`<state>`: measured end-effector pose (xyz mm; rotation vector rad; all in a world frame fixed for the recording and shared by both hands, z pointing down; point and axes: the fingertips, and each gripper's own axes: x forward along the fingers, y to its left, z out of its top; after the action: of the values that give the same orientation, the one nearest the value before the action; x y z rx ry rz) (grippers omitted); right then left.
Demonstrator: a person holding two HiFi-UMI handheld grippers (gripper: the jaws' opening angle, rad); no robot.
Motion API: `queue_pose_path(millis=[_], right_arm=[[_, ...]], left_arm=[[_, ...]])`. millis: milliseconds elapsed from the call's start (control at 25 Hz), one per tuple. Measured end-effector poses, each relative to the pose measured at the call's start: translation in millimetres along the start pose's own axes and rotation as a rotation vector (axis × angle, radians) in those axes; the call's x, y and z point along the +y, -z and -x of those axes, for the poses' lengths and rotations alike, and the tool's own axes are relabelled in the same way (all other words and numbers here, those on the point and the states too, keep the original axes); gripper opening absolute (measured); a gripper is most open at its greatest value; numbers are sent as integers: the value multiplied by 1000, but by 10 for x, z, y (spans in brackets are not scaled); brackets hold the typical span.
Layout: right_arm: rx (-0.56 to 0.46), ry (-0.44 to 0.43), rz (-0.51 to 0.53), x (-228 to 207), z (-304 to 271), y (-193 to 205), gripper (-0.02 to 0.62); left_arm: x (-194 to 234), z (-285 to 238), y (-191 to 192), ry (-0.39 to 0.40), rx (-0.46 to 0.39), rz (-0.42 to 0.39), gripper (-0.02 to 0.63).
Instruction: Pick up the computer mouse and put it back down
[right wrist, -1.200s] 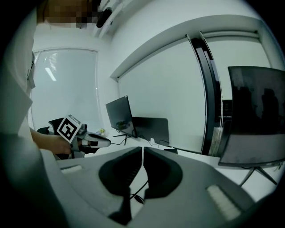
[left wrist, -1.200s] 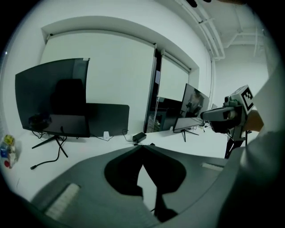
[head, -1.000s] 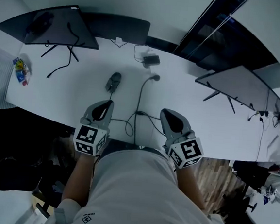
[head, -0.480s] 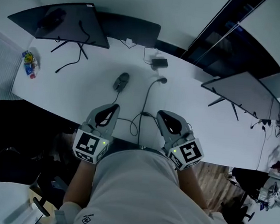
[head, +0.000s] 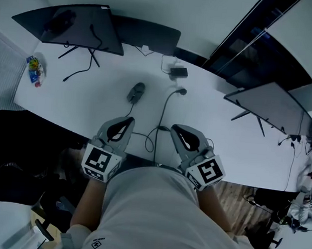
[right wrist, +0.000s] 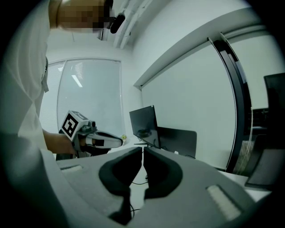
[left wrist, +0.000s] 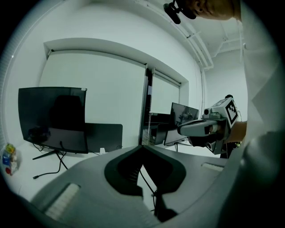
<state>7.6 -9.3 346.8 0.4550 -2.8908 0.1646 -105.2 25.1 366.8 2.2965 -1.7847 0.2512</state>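
The computer mouse (head: 136, 92) lies on the white desk (head: 82, 101), ahead of the left gripper's (head: 127, 121) fingertips and clear of them. Those fingers are pressed together with nothing between them. The right gripper (head: 175, 130), just beside it, has its fingers closed and empty too; the mouse sits ahead and to their left. Loose cables (head: 154, 137) loop between the two sets of fingertips. Beyond the mouse stands a dark monitor (head: 72, 24); a second monitor (head: 266, 106) stands off to the right.

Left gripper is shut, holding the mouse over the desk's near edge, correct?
Not quite. The left gripper is shut over the desk's near edge, but empty: the head view shows the mouse lying farther in, apart from it.
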Motion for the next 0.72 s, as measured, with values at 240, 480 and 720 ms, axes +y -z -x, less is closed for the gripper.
queue_pose_path(millis=[240, 480, 720], right_arm=[[4, 15, 3, -41, 39, -19, 12], [15, 14, -4, -5, 35, 28, 12], [18, 20, -7, -4, 19, 24, 12]], left_arm=[[40, 58, -1, -15, -3, 3, 8], [109, 91, 24, -31, -4, 12, 8], [106, 84, 68, -22, 8, 14, 8]])
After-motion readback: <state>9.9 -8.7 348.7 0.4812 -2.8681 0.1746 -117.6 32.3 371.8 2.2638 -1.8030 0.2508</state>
